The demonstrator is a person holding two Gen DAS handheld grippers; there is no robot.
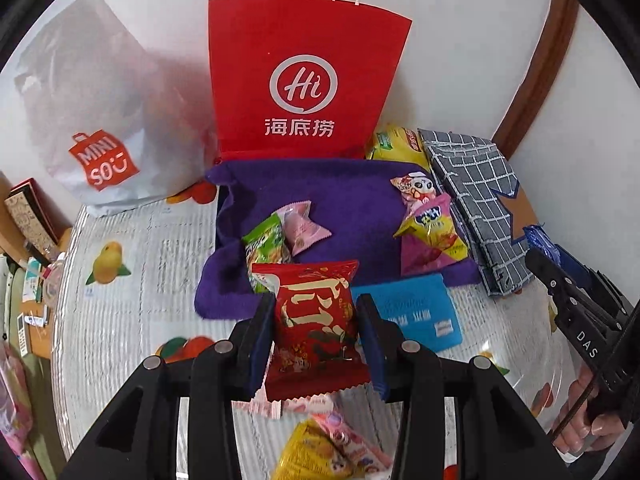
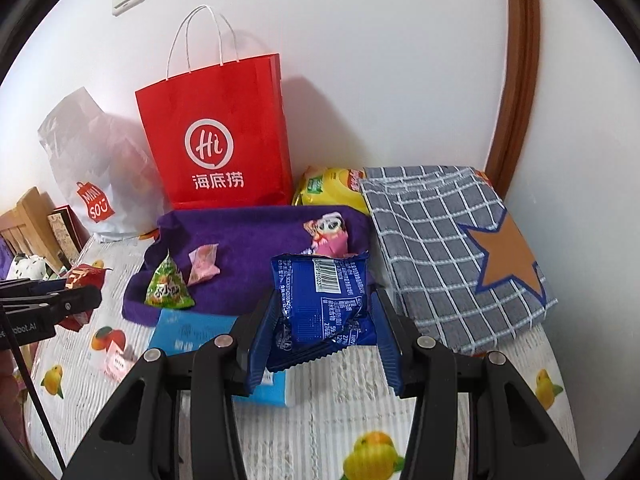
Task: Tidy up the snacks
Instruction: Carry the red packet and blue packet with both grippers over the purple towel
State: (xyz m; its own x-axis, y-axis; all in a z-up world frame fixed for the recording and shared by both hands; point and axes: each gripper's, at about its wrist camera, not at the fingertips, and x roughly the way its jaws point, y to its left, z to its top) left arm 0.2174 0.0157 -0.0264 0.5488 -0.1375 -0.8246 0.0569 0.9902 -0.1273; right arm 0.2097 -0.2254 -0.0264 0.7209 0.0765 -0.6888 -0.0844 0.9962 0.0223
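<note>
Left wrist view: left gripper (image 1: 316, 334) jaws pinch one red packet (image 1: 314, 328); right gripper (image 2: 324, 320) jaws pinch one blue packet (image 2: 324, 300).

Bright even light; soft wall shadows; strong fisheye warp, dark vignette corners.

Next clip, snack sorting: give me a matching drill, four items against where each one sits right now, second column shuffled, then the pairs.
Items
1. red snack packet
2. blue snack packet
3. green triangular packet
4. yellow chip bag

Places
A. lying on the purple cloth
B. between the fingers of the right gripper
C. at the wall, beside the red paper bag
D. between the fingers of the left gripper

Pairs: 1-D, 2-B, 3-A, 4-C
</note>
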